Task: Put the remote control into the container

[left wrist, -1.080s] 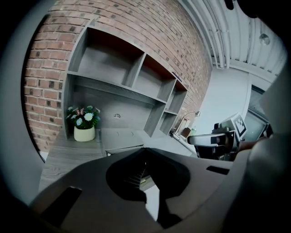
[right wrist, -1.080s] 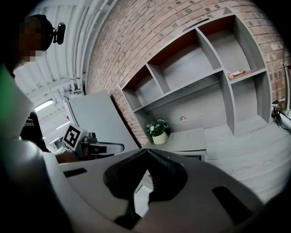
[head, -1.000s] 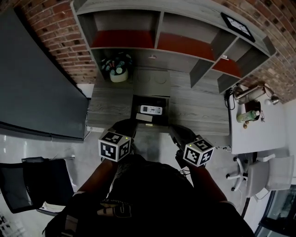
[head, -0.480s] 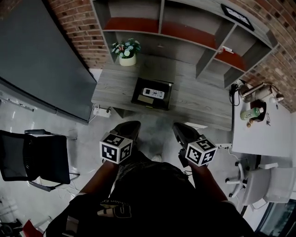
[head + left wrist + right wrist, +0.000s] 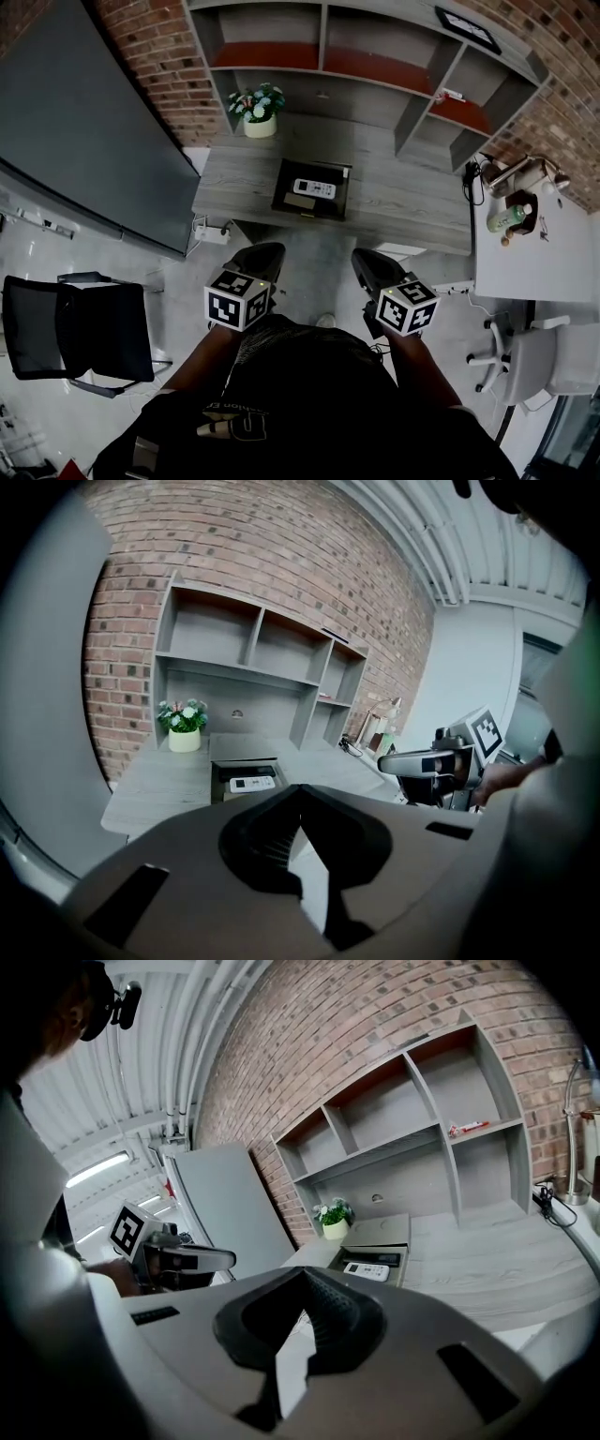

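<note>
1. Both hand-held tools hang well back from the grey wood-grain desk [image 5: 403, 202]. The left gripper [image 5: 264, 251] and the right gripper [image 5: 364, 260] each have their black jaws pressed together, with nothing between them.
2. The slim white remote control [image 5: 312, 188] lies flat inside the dark rectangular container [image 5: 281, 192]. The container sits near the desk's front edge, below the grey open shelf unit [image 5: 323, 47]. By that lie, the task looks complete.
3. Little is left to spoil. The likeliest slip would be a needless reach back in, where closed jaws could nudge the remote askew. They could also push the shallow container toward the front edge.
4. A second hazard lies at the sides. The black mesh office chair [image 5: 75, 323] stands on the person's left and the white side table [image 5: 534, 272] on the right. A blind swing or sidestep could knock a gripper against either.
5. Only the head view shows the floor gap to the desk, the chair, the side table and both marker cubes at once.
6. The gripper views look level across the desk instead. They show the container's pale side wall and the white pot of flowers [image 5: 184, 740] standing upright. Each also catches the other gripper side-on.
</note>
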Tool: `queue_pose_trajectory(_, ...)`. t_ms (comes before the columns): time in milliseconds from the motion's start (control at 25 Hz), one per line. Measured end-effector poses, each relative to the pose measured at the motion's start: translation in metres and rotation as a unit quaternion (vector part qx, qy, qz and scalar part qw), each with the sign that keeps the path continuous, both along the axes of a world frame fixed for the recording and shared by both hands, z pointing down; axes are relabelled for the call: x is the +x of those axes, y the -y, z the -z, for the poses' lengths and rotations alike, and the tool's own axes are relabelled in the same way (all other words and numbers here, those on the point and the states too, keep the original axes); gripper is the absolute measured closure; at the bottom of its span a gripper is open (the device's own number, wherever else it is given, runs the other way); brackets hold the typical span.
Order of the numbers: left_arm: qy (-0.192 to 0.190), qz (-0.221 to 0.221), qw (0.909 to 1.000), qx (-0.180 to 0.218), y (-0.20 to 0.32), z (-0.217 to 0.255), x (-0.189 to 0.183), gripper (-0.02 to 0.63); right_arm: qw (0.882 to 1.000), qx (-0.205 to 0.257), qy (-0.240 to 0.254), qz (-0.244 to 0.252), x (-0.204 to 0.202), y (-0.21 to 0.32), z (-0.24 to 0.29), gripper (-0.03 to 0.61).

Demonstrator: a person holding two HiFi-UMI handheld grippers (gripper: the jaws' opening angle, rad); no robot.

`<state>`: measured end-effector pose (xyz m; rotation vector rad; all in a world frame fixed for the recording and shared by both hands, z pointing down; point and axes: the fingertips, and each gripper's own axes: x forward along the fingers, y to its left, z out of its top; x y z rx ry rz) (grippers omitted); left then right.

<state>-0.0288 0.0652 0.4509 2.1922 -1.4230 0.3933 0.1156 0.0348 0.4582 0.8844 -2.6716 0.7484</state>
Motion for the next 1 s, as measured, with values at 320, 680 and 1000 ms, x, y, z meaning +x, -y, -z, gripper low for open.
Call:
queue_pose_trajectory(320, 0.006, -0.033, 0.9994, 0.003, 0.000, 0.008, -0.044, 0.607, 0.999, 0.009, -0.003, -0.045, -0.035, -0.004, 0.004, 0.572)
queue_pose_trajectory(680, -0.003, -0.063, 0.9980, -0.012, -0.014, -0.005, -0.072, 0.607, 0.997, 0.010, -0.025, -0.078, -0.062, -0.024, -0.004, 0.572)
queue_pose_trajectory(1000, -0.010, -0.089, 0.9960, -0.007, -0.015, -0.005, -0.061, 0.607, 0.994, 0.011, -0.037, -0.102, -0.050, -0.032, -0.005, 0.572)
